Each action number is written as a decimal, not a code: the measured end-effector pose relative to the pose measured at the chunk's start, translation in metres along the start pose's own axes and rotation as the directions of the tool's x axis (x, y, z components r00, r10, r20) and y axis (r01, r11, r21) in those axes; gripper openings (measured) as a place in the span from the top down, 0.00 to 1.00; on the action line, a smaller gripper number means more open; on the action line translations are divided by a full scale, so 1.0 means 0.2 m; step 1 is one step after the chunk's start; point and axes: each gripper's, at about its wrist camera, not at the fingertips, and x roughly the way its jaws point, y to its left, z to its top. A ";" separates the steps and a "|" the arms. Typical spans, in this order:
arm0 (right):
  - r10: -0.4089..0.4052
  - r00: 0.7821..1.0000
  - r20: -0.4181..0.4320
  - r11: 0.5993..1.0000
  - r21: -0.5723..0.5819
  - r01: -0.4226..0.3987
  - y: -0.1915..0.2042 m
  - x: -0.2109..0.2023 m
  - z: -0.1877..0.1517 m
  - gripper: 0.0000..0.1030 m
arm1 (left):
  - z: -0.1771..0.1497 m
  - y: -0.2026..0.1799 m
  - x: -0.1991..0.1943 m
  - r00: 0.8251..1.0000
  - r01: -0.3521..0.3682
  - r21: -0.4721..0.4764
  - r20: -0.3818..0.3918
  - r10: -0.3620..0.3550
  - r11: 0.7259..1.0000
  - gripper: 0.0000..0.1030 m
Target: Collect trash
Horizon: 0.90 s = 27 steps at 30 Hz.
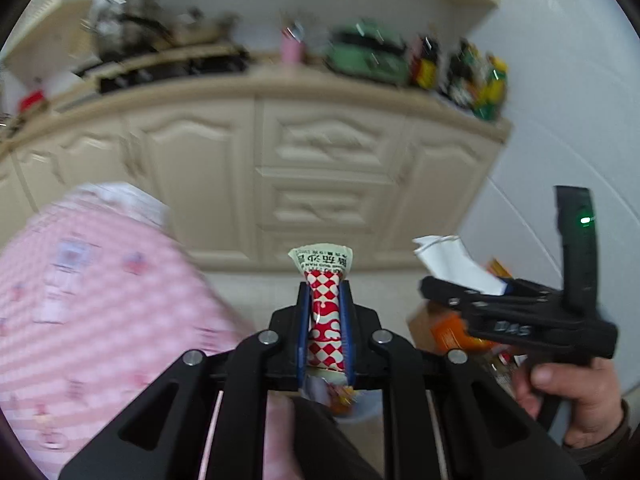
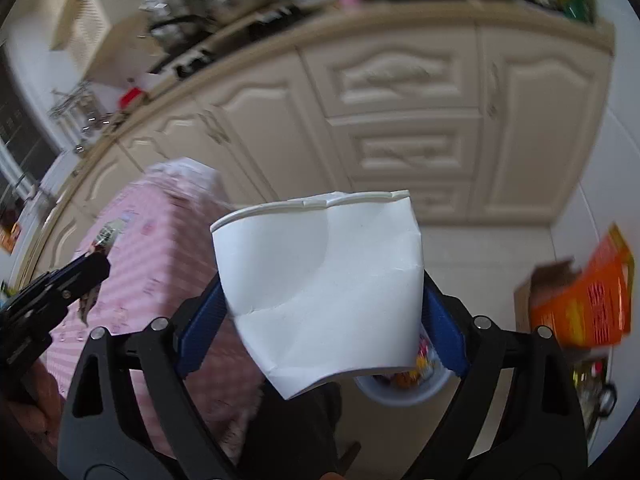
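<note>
Left gripper (image 1: 325, 320) clamped tight on a red-and-white checked sauce packet (image 1: 326, 322), packet sticking out past the tips. Right gripper (image 2: 320, 300) squeezing a crushed white paper cup (image 2: 320, 280). Both held above the floor by the pink checked tablecloth (image 1: 100, 300), cream cabinets (image 1: 320, 168) behind.

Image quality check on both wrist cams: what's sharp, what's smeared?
Left wrist: red-and-white sauce packet in the left claw is sharp; cabinets and pink checked cloth are motion-smeared, with fisheye bowing the countertop. Right wrist: crushed white paper cup in the right claw is crisp; orange box and background blur.
</note>
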 end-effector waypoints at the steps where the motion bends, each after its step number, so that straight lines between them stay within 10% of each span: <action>1: -0.008 1.000 -0.023 1.000 0.024 0.008 -0.05 0.04 -0.02 0.15 | -0.01 -0.04 0.08 0.999 0.013 0.007 -0.034 -0.013 1.000 0.87; 7: 0.011 0.985 -0.170 0.978 0.209 0.026 -0.41 0.35 -0.18 0.15 | -0.12 -0.17 0.54 0.971 0.060 0.015 -0.233 -0.055 0.998 0.87; 20: 0.111 0.944 -0.311 0.892 0.449 0.043 -0.74 0.80 -0.36 0.06 | -0.34 -0.22 1.22 0.844 0.067 -0.033 -0.532 -0.074 0.997 0.82; 22: 0.100 0.943 -0.317 0.888 0.456 0.059 -0.76 0.82 -0.37 0.06 | -0.34 -0.22 1.25 0.838 0.071 -0.027 -0.540 -0.074 0.997 0.66; 24: 0.098 0.945 -0.312 0.880 0.471 0.064 -0.78 0.82 -0.36 0.06 | -0.33 -0.22 1.26 0.846 0.047 -0.013 -0.531 -0.046 0.999 0.29; 27: 0.093 0.949 -0.302 0.877 0.475 0.065 -0.80 0.82 -0.36 0.06 | -0.32 -0.23 1.26 0.853 0.027 0.007 -0.521 -0.020 1.000 0.22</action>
